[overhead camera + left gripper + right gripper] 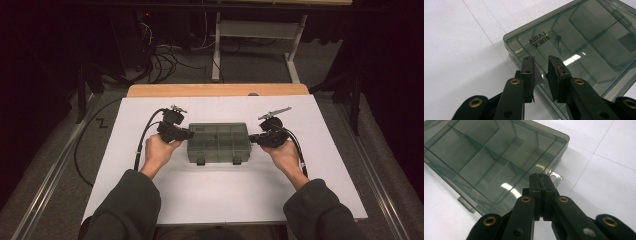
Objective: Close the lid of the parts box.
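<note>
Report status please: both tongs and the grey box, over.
Left tongs slightly open at the left end of the box, nothing gripped. Right tongs shut, empty, at its right end. Lid closed. Nothing in the way.

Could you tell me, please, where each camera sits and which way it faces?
High view: above the person's side, looking forward and down at the white table; forearms, left gripper and right gripper show.
Left gripper view: on that gripper, looking along slightly parted jaws at the smoky compartment box.
Right gripper view: along closed jaws at the box's other end.
All share the box.
</note>
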Demonstrator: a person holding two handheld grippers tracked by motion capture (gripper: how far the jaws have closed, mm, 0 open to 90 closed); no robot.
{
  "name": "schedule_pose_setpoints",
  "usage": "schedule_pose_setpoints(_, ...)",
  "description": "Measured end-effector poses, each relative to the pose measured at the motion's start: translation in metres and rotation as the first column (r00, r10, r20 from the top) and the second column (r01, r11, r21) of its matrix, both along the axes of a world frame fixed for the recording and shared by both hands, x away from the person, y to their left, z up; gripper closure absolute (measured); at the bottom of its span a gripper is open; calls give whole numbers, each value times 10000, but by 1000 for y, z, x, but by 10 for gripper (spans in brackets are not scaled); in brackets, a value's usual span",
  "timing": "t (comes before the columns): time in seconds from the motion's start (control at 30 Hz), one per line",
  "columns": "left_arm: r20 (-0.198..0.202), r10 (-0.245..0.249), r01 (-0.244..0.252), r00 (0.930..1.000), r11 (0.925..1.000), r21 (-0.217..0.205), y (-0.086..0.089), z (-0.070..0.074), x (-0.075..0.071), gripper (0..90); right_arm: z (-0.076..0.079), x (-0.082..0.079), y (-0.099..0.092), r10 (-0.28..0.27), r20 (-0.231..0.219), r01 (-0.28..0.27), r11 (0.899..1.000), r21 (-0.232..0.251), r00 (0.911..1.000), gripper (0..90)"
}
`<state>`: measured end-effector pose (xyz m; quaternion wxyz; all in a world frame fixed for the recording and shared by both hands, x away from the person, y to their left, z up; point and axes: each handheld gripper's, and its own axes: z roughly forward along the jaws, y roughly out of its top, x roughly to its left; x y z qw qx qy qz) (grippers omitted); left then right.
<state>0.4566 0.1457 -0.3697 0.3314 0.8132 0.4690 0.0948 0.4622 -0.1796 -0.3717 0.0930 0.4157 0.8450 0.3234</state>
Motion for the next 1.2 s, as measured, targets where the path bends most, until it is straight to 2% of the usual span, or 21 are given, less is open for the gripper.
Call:
schedule_pose_setpoints(0.27,-85,-1,1,10000,10000,-4,1,-7,-2,748,-1,0,3,86,0,-86,10000,49,10000,900)
schedule_pose_setpoints(0.57,-69,-15,15,10000,10000,91,0,-9,-3,748,-1,-1,5,160,64,-161,9998,140,9999,900)
schedule_pose_setpoints(0.93,-97,1,-1,10000,10000,65,0,-10,-3,744,-5,-1,9,223,-60,-223,9997,25,9997,900)
schedule_pose_setpoints(1.2,-22,-100,100,9999,9999,8,0,-10,-5,667,-3,-2,8,269,67,-270,9995,157,9996,858)
